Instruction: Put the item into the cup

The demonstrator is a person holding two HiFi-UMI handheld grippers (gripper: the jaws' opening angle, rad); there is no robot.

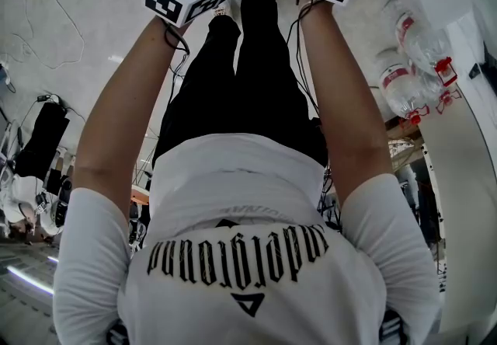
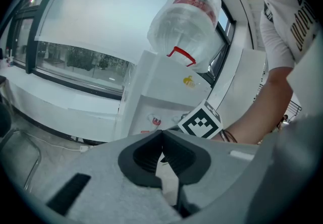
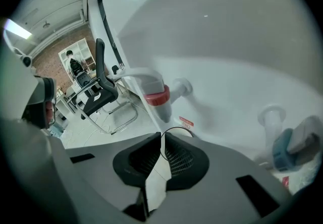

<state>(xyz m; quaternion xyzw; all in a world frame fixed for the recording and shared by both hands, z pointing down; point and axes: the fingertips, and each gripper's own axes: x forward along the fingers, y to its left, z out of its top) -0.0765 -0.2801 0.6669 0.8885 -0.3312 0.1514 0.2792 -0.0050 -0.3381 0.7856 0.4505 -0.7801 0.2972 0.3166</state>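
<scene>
Bright, even light; fisheye-warped edges

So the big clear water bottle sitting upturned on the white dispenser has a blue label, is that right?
Not quite. The label on the large clear plastic water bottle is red, not blue; the left gripper view shows it. The bottle does sit upturned on the white water dispenser.

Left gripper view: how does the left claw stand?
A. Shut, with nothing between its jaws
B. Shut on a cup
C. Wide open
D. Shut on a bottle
A: the left claw has its two jaws meeting at the tips, and nothing is held between them.
</scene>
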